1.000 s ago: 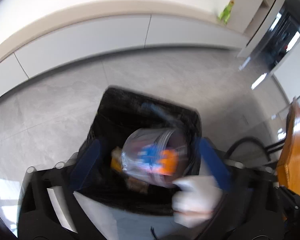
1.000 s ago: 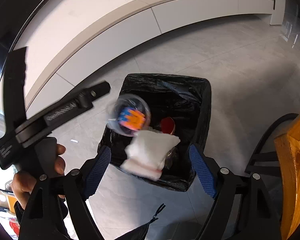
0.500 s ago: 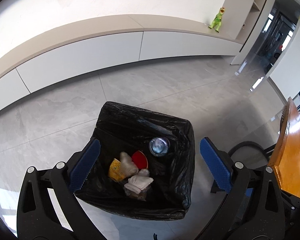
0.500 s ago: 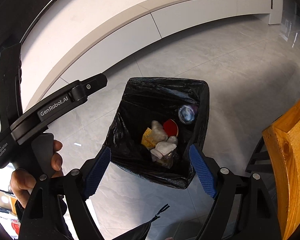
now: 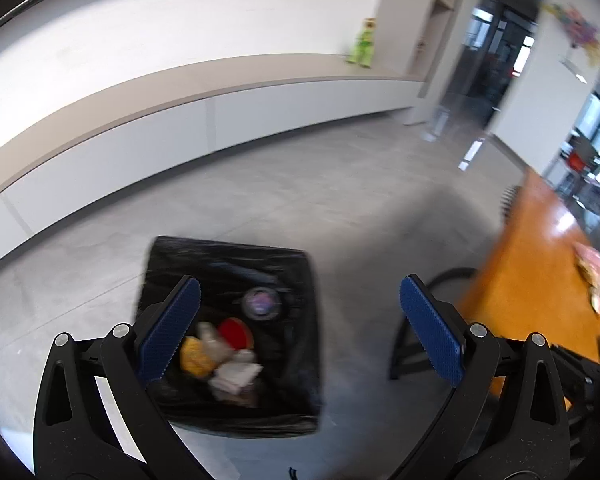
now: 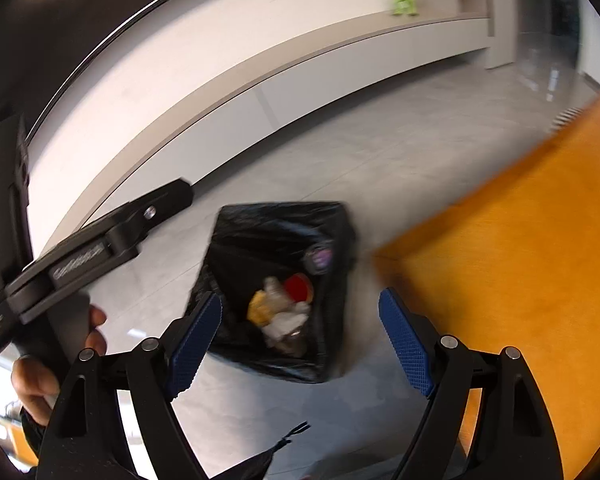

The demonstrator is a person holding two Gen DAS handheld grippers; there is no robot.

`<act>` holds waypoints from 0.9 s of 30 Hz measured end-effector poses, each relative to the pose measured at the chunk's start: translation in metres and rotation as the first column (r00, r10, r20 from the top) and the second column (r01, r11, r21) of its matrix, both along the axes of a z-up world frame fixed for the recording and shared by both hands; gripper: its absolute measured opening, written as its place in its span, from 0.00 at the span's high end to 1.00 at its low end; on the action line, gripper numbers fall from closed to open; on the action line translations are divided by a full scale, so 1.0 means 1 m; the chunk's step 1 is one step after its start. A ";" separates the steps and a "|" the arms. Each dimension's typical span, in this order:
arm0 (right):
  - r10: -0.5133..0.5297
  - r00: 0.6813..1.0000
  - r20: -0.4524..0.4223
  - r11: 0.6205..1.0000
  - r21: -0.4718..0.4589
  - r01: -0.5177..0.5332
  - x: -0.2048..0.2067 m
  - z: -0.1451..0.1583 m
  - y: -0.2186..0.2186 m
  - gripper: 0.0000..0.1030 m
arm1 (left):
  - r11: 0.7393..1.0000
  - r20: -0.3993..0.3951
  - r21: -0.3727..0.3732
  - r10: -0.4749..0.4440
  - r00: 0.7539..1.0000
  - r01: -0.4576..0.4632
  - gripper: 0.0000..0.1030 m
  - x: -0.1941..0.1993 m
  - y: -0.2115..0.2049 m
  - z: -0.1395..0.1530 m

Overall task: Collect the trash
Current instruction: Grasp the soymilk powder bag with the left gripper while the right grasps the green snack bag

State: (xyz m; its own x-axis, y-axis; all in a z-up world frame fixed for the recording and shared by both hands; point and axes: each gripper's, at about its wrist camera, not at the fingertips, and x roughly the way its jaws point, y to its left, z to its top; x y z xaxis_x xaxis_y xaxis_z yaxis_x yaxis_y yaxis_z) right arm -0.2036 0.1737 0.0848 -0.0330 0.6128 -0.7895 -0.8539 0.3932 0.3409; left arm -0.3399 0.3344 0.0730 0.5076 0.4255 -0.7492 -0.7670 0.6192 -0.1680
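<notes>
Both tongs (image 5: 300, 328) (image 6: 300, 338) gape empty over grey floor (image 5: 300, 184) — lined bin (image 5: 236, 252) beside orange table (image 6: 520, 240).

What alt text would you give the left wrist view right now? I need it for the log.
The open, empty left tongs hang above a black-lined trash bin on a grey tile floor; inside the bin lie crumpled white tissue, a yellow wrapper, a red lid and a clear round container. An orange wooden table sits at right; the frame is motion-blurred.

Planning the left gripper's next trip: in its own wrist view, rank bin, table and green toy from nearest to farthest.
1. Bin, just below the left gripper.
2. Table, off to the right.
3. Green toy, on the far ledge.
</notes>
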 end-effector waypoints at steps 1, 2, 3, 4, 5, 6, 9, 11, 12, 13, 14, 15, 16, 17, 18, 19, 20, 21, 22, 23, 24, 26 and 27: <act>-0.021 1.000 0.000 1.000 0.001 0.021 0.008 0.001 -0.009 0.21 | 1.000 0.005 -0.002 -0.024 1.000 0.024 0.06 0.008 -0.007 0.001; -0.038 0.999 0.000 0.999 0.000 0.038 0.014 0.001 -0.016 0.21 | 0.998 0.005 0.000 -0.058 0.998 0.058 0.06 0.020 -0.016 0.002; -0.056 0.998 -0.001 0.998 0.000 0.056 0.020 0.002 -0.023 0.21 | 0.997 0.002 0.004 -0.081 0.997 0.081 0.06 0.029 -0.024 0.003; -0.079 0.997 0.001 0.997 0.001 0.079 0.029 0.003 -0.034 0.21 | 0.995 -0.001 0.007 -0.103 0.995 0.103 0.06 0.038 -0.031 0.004; -0.095 0.995 0.004 0.995 0.001 0.095 0.034 0.003 -0.041 0.21 | 0.993 -0.003 0.007 -0.121 0.993 0.121 0.06 0.045 -0.037 0.004; -0.114 0.993 0.011 0.994 0.001 0.114 0.041 0.004 -0.050 0.21 | 0.990 -0.003 0.006 -0.139 0.990 0.139 0.06 0.053 -0.044 0.005; -0.192 0.981 0.030 0.981 0.000 0.192 0.066 0.007 -0.082 0.21 | 0.977 -0.010 0.004 -0.211 0.977 0.211 0.06 0.083 -0.066 0.007; -0.242 0.970 0.024 0.970 0.000 0.242 0.083 0.007 -0.102 0.21 | 0.965 -0.020 0.011 -0.260 0.965 0.261 0.06 0.104 -0.082 0.008; -0.273 0.962 0.019 0.962 0.001 0.273 0.093 0.007 -0.115 0.21 | 0.959 -0.022 0.012 -0.283 0.959 0.283 0.06 0.114 -0.090 0.008; -0.296 0.955 0.017 0.955 0.002 0.296 0.100 0.007 -0.124 0.21 | 0.949 -0.026 0.014 -0.315 0.949 0.315 0.06 0.128 -0.100 0.009; -0.333 0.943 0.015 0.943 0.003 0.333 0.110 0.006 -0.138 0.21 | 0.941 -0.029 0.015 -0.337 0.941 0.338 0.06 0.138 -0.108 0.009; -0.365 0.931 0.014 0.931 0.002 0.365 0.120 0.005 -0.150 0.21 | 0.933 -0.032 0.016 -0.360 0.933 0.360 0.06 0.147 -0.116 0.008; -0.398 0.917 0.012 0.917 -0.003 0.398 0.130 0.004 -0.163 0.21 | 0.923 -0.034 0.016 -0.383 0.923 0.384 0.06 0.157 -0.124 0.008; -0.422 0.907 0.011 0.907 -0.008 0.422 0.138 0.002 -0.173 0.21 | 0.910 -0.039 0.015 -0.414 0.909 0.415 0.06 0.171 -0.135 0.007; -0.449 0.893 0.013 0.893 -0.014 0.449 0.146 0.001 -0.185 0.21 | 0.900 -0.043 0.013 -0.436 0.899 0.437 0.06 0.181 -0.144 0.006; -0.477 0.879 0.017 0.878 -0.022 0.478 0.155 0.000 -0.198 0.21 | 0.890 -0.047 0.011 -0.455 0.889 0.456 0.06 0.191 -0.151 0.005; -0.500 0.866 0.019 0.865 -0.028 0.500 0.163 -0.002 -0.208 0.21 | 0.876 -0.052 0.009 -0.481 0.875 0.482 0.06 0.204 -0.162 0.005; -0.526 0.850 0.019 0.850 -0.034 0.526 0.171 -0.003 -0.220 0.21 | 0.864 -0.055 0.008 -0.502 0.863 0.503 0.06 0.214 -0.170 0.004; -0.545 0.838 0.016 0.837 -0.037 0.546 0.177 -0.005 -0.228 0.21 | 0.852 -0.059 0.006 -0.523 0.851 0.524 0.06 0.225 -0.180 0.004; -0.572 0.820 0.010 0.820 -0.042 0.572 0.186 -0.007 -0.241 0.21 | 0.839 -0.064 0.001 -0.543 0.837 0.544 0.06 0.236 -0.190 0.003; -0.596 0.803 0.003 0.802 -0.046 0.596 0.195 -0.009 -0.253 0.21 | 0.828 -0.066 -0.003 -0.560 0.826 0.561 0.06 0.244 -0.198 0.003; -0.635 0.773 -0.004 0.772 -0.053 0.633 0.211 -0.012 -0.276 0.21 | 0.801 -0.073 -0.010 -0.597 0.799 0.598 0.06 0.263 -0.217 0.002; -0.651 0.759 -0.002 0.758 -0.062 0.650 0.218 -0.014 -0.286 0.21 | 0.791 -0.078 -0.011 -0.610 0.788 0.611 0.06 0.272 -0.223 0.002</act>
